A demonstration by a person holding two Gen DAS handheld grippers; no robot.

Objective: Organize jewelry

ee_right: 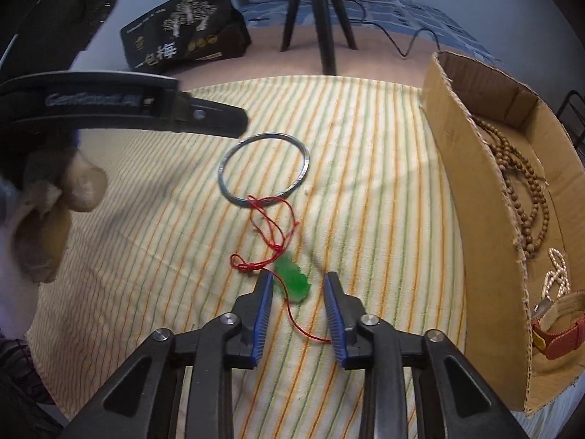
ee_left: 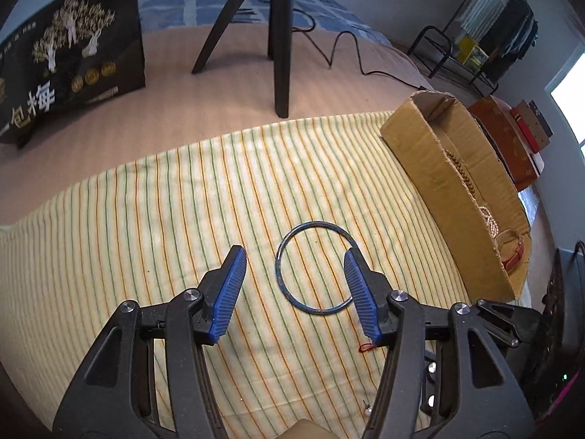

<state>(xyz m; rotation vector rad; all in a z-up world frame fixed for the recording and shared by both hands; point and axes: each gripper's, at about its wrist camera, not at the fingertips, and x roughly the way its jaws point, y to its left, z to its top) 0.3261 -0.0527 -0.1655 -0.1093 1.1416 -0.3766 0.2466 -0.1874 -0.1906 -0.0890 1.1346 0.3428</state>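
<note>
Ahead of the left gripper, the striped cloth lies bare up to its far edge, w/ a tripod and a dark printed bag standing beyond that edge. Left gripper: released, nothing between its pads. The blue bangle lies flat on the cloth just ahead, its right side passing behind the right fingertip; contact cannot be told.

Right gripper: jaws part-closed, not clenched; the green pendant lies on the cloth between the fingertips, nearer the left one, pads not pressing it. Its red cord trails fwd to the bangle's near rim and back under the right finger.

To the right of both grippers stands a cardboard box, top open, near wall torn along its edge. Contents: brown bead strand at the far end, white pearl strand, then a watch w/ red strap nearest.
</note>
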